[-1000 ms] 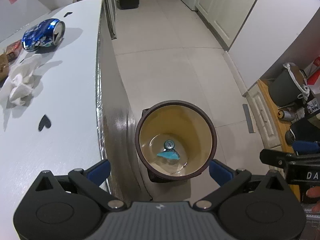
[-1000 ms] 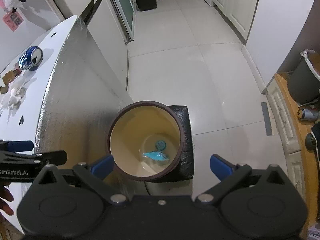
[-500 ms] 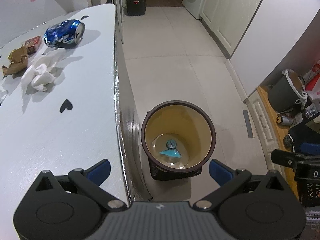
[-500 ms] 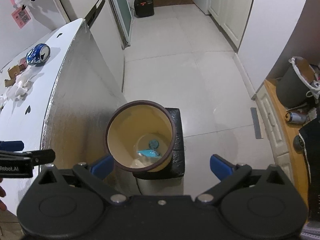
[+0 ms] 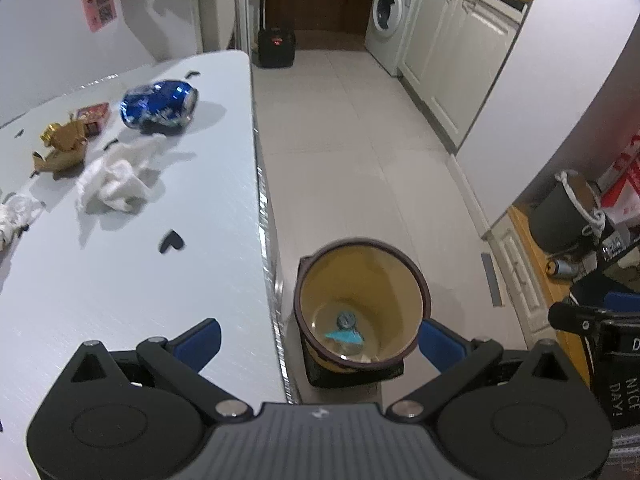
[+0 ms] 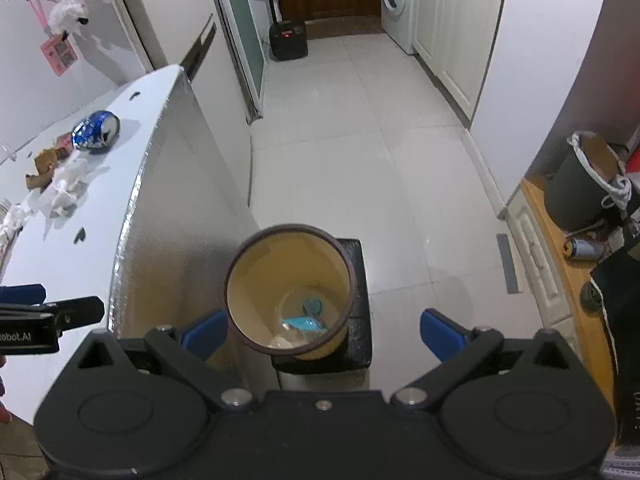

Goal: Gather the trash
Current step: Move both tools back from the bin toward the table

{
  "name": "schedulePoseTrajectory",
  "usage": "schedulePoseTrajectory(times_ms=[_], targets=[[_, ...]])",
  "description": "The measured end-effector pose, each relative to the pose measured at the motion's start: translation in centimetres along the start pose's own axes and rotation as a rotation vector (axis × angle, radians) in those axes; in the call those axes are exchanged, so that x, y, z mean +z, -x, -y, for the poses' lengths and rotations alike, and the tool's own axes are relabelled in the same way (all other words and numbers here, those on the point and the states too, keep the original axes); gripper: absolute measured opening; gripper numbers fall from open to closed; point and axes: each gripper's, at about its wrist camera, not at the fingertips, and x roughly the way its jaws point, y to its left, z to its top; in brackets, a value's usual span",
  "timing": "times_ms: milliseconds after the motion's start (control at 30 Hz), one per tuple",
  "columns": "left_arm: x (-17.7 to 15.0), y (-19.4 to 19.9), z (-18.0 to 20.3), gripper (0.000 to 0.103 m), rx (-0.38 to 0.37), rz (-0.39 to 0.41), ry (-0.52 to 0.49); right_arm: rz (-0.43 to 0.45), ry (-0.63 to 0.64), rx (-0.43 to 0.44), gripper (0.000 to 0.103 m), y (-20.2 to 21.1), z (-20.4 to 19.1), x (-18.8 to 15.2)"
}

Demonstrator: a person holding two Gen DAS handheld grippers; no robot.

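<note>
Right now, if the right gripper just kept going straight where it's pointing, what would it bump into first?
Most likely the trash bin. The right gripper is open, empty, and aimed down at the bin's open mouth, so it would probably pass the rim and reach the blue scrap inside. Depth is hard to judge.

"NICE DAY!" in white vertical letters on a black bag (image 5: 618,390), just right of the left tool (image 5: 318,340). "obot.AI", cut off at the frame edge, on the black body of the left tool as seen from the right wrist camera. Pink tag (image 5: 97,8) on the wall beyond the table (image 5: 120,280) carries two QR codes, not readable.
</note>
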Motion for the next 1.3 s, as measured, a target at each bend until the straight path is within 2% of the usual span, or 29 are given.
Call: schedulePoseTrajectory(times_ms=[333,700,1067,1300], targets=[[2.3,1.6,-5.8,0.103,0.004,0.066,0.009,0.073,0.036,-0.014,0.103,1.3,-5.1,2.6],[5.5,3.9,-16.7,0.103,0.023,0.144,0.032,0.139,0.036,0.021,0.103,0.7,-15.2,6.2],[6.0,4.1,-26.8,0.103,0.049,0.185,0.079,0.143,0.086,0.047,0.103,-1.5,-25.6,8.2],[5.3,2.5,-32.3,0.103,0.065,0.156,0.132,0.120,0.169,0.064,0.103,-3.7,-31.3,9.0]])
